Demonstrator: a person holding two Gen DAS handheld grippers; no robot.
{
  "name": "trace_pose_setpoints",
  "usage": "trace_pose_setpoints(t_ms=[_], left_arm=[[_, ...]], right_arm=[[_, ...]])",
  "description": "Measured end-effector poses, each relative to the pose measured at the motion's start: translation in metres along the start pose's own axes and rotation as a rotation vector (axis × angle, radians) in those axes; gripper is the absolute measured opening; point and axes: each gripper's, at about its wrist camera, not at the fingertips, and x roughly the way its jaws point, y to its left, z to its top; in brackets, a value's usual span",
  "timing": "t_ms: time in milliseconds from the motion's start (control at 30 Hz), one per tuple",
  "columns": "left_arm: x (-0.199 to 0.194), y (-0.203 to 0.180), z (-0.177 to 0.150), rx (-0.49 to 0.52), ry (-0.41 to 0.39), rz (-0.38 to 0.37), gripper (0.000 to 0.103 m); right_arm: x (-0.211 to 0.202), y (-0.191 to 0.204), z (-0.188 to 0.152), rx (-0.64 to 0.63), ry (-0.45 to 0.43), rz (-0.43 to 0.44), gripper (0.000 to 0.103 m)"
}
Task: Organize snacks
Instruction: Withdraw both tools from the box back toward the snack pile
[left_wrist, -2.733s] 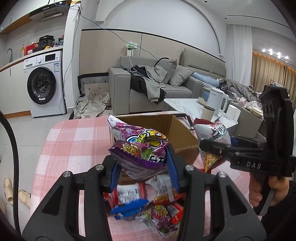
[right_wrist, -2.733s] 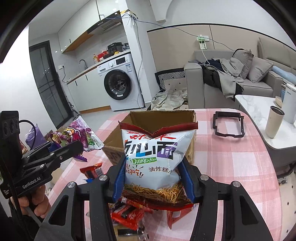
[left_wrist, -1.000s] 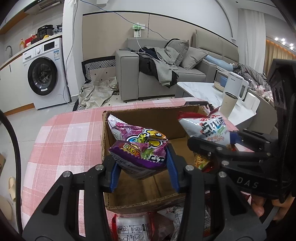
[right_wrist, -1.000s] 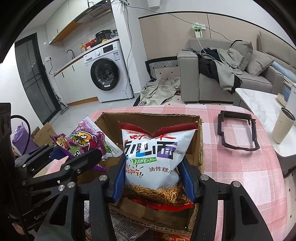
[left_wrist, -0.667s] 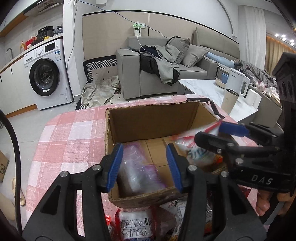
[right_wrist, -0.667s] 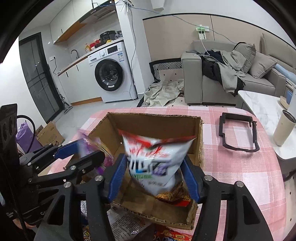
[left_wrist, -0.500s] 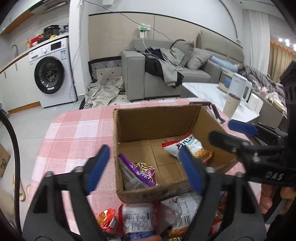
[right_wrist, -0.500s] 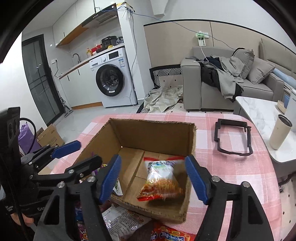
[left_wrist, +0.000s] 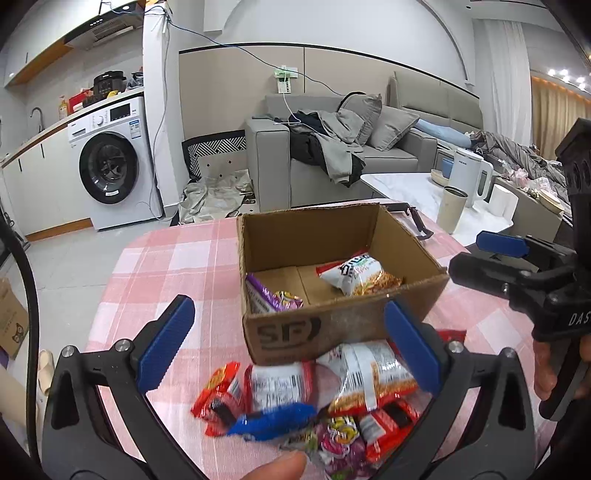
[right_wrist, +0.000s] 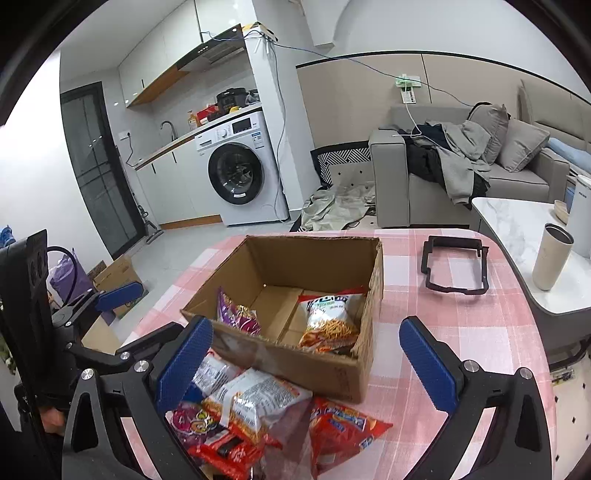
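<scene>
Left wrist | both claws, left claw (left_wrist: 288, 347) and right claw (right_wrist: 306, 360), just spread wide, empty | box (left_wrist: 347, 325) rim clear ahead

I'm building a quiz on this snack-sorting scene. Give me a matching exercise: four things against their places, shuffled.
Things:
1. purple snack bag
2. white noodle-snack bag
3. black frame
4. orange-red packet

Places:
A. on the tablecloth, right of the cardboard box
B. inside the box, left
C. on the tablecloth, in front of the box
D. inside the box, right

Pairs: 1-B, 2-D, 3-A, 4-C
</scene>
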Motion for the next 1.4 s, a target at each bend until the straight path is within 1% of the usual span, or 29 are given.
trace_pose_setpoints(t_ms=[100, 267, 367, 533, 667, 767, 933, 1067, 1233, 1400], left_arm=[[-0.012, 0.005, -0.010, -0.016, -0.006, 0.007, 0.102], [-0.027, 0.016, -0.029, -0.057, 0.008, 0.028, 0.102], [-0.030, 0.025, -0.040, -0.081, 0.019, 0.042, 0.102], [-0.033, 0.036, -0.059, -0.113, 0.038, 0.044, 0.102], [-0.031, 0.036, -0.062, -0.118, 0.047, 0.049, 0.102], [-0.032, 0.037, -0.067, -0.134, 0.045, 0.038, 0.102], [-0.029, 0.033, -0.067, -0.122, 0.050, 0.042, 0.102], [-0.029, 0.031, -0.071, -0.111, 0.053, 0.039, 0.102], [-0.028, 0.034, -0.074, -0.102, 0.059, 0.039, 0.102], [-0.025, 0.037, -0.077, -0.098, 0.079, 0.036, 0.102]], right_arm=[[-0.008, 0.005, -0.008, -0.009, -0.002, 0.001, 0.103], [-0.015, 0.010, -0.022, -0.029, 0.004, -0.011, 0.103], [-0.016, 0.011, -0.031, -0.038, 0.012, -0.016, 0.103], [-0.015, 0.009, -0.042, -0.045, 0.026, -0.027, 0.103], [-0.016, 0.011, -0.048, -0.052, 0.031, -0.034, 0.103], [-0.016, 0.008, -0.051, -0.043, 0.039, -0.045, 0.103], [-0.016, 0.004, -0.054, -0.032, 0.048, -0.056, 0.103], [-0.014, 0.002, -0.062, -0.027, 0.072, -0.049, 0.103], [-0.008, 0.005, -0.072, -0.044, 0.106, -0.066, 0.103], [-0.003, 0.003, -0.080, -0.040, 0.130, -0.064, 0.103]])
